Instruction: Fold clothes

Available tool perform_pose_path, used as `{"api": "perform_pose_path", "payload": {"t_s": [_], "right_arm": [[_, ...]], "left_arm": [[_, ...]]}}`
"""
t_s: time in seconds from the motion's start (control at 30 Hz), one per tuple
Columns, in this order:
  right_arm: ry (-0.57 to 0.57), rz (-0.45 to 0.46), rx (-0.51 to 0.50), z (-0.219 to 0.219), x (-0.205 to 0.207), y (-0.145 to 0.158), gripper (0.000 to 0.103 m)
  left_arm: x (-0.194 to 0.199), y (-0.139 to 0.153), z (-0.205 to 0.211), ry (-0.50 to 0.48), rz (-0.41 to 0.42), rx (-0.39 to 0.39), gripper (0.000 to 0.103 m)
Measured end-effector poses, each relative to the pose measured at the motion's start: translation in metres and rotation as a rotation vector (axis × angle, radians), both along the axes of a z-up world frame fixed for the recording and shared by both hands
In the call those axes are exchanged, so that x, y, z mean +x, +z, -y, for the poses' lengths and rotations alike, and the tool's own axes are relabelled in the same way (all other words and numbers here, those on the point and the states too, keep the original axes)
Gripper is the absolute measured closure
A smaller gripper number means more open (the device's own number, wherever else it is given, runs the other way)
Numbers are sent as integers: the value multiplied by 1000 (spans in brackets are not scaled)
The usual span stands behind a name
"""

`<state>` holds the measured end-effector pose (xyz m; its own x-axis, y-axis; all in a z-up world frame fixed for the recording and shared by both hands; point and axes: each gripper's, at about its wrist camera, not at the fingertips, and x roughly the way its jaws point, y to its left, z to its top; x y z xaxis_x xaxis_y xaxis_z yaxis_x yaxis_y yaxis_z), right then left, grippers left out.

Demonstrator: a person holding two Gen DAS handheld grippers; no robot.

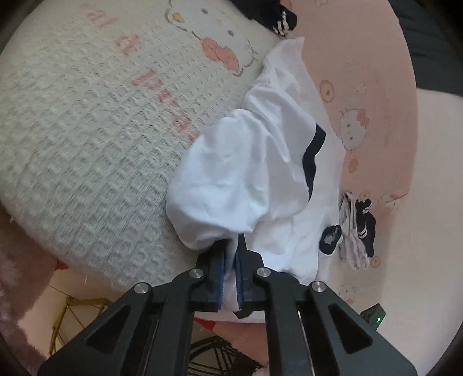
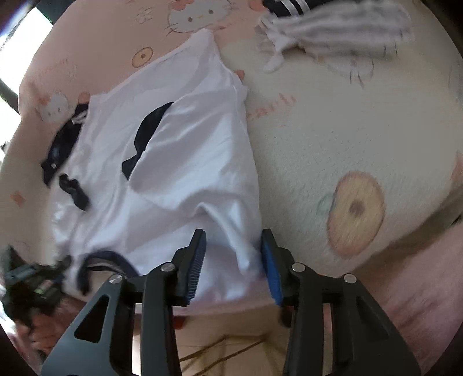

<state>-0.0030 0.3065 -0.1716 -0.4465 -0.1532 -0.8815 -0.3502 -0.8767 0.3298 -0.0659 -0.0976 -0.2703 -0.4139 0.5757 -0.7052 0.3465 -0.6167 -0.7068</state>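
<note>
Left wrist: fingers (image 1: 231, 260) pinch white shirt (image 1: 231, 173) hem, angled down; right fingers (image 2: 234, 251) half-open astride shirt edge.

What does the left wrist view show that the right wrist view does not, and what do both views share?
Left wrist only: the left claw shut on a bunched edge of the white shirt.
Right wrist only: the right claw open, shirt edge between its pads, and a donut print on the blanket.
Both: the white shirt with dark trim, on cartoon-cat bedding.
</note>
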Motion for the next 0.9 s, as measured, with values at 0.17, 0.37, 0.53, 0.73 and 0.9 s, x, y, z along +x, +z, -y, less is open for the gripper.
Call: {"api": "perform_pose_path", "payload": {"t_s": [0.17, 0.37, 0.53, 0.73, 0.9], "right_arm": [[67, -21, 127, 8, -24, 2, 53], [105, -55, 103, 4, -27, 18, 95], [139, -88, 103, 1, -15, 43, 96], [125, -34, 116, -17, 6, 44, 96], [102, -47, 59, -28, 11, 45, 96]], "left_arm": [[-9, 7, -8, -80, -34, -88, 96], [7, 34, 11, -28, -94, -152, 97], [27, 41, 15, -105, -95, -190, 98], [36, 27, 23, -125, -48, -196, 98], [41, 40, 17, -160, -97, -235, 98]]}}
